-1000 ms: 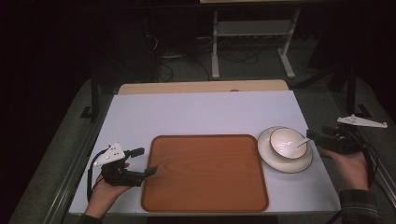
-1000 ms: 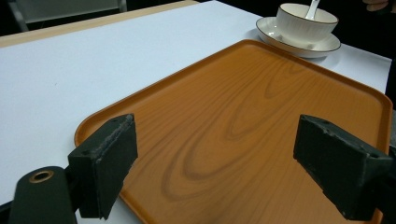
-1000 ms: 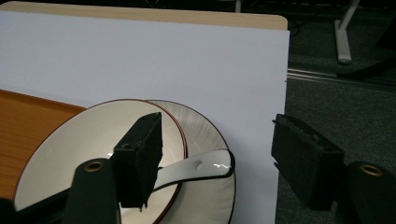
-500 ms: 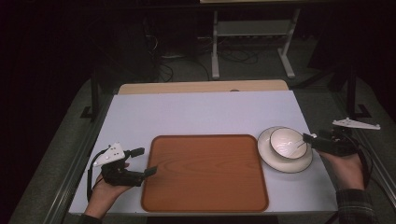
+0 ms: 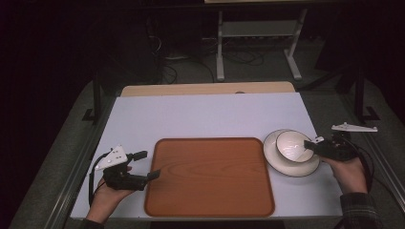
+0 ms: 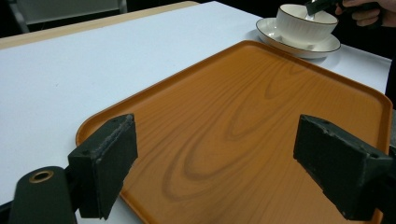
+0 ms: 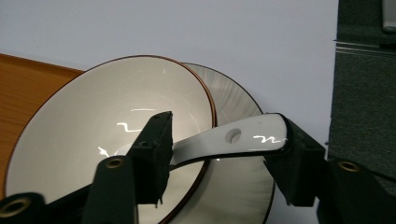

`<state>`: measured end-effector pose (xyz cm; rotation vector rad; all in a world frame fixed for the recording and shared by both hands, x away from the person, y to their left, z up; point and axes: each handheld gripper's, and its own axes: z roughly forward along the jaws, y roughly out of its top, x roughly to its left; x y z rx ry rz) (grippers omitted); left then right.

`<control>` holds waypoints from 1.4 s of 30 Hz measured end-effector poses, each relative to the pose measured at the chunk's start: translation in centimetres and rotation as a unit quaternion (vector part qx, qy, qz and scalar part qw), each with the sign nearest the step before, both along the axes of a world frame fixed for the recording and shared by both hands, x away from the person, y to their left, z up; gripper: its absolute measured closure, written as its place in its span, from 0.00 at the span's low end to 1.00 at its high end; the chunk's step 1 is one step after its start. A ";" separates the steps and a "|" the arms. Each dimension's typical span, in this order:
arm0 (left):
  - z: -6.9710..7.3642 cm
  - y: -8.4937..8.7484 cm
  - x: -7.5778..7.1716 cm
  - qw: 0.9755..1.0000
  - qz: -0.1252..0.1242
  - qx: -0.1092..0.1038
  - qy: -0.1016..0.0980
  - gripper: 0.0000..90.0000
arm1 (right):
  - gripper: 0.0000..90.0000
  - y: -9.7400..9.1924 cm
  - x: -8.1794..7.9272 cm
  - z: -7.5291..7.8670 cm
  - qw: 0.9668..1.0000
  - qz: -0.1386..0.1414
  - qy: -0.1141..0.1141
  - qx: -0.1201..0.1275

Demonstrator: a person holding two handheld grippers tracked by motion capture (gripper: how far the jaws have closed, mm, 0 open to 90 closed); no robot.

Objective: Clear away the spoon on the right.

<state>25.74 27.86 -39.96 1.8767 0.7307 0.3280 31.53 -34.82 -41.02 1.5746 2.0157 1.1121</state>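
With my right tongs (image 7: pixel 219 154) closing lengthwise on the white ceramic spoon (image 7: pixel 233 139) lying in the white brown-rimmed bowl (image 7: pixel 93 135) on its saucer (image 5: pixel 305 168), I fear it slips; left tongs (image 6: pixel 215 168) hang released.

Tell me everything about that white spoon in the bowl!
The spoon is glossy white, like ceramic, with a short flat handle that has a small round hole near its end. Its scoop end dips down inside the bowl, and the handle sticks out over the rim, above the plate. The right gripper straddles the handle, one jaw at each side; its jaws have just been closing, and they look to be touching it.
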 end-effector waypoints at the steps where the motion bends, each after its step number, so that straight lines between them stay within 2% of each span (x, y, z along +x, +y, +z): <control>1: 0.0 0.0 0.0 1.000 0.000 0.000 0.000 0.14 | 0.49 0.0 0.0 0.0 1.000 0.000 0.000 0.001; 18: 0.0 0.1 0.0 1.000 0.001 0.001 -0.001 0.14 | 0.68 0.9 -0.4 1.8 0.999 0.013 -0.042 0.002; 32: 0.0 0.1 0.0 1.000 0.002 0.000 -0.001 0.14 | 0.79 1.9 -0.5 3.1 0.997 0.037 -0.060 0.007; 42: 0.0 0.1 0.0 1.000 0.001 0.001 -0.001 0.14 | 0.86 2.0 -0.5 3.7 0.996 0.045 -0.070 0.018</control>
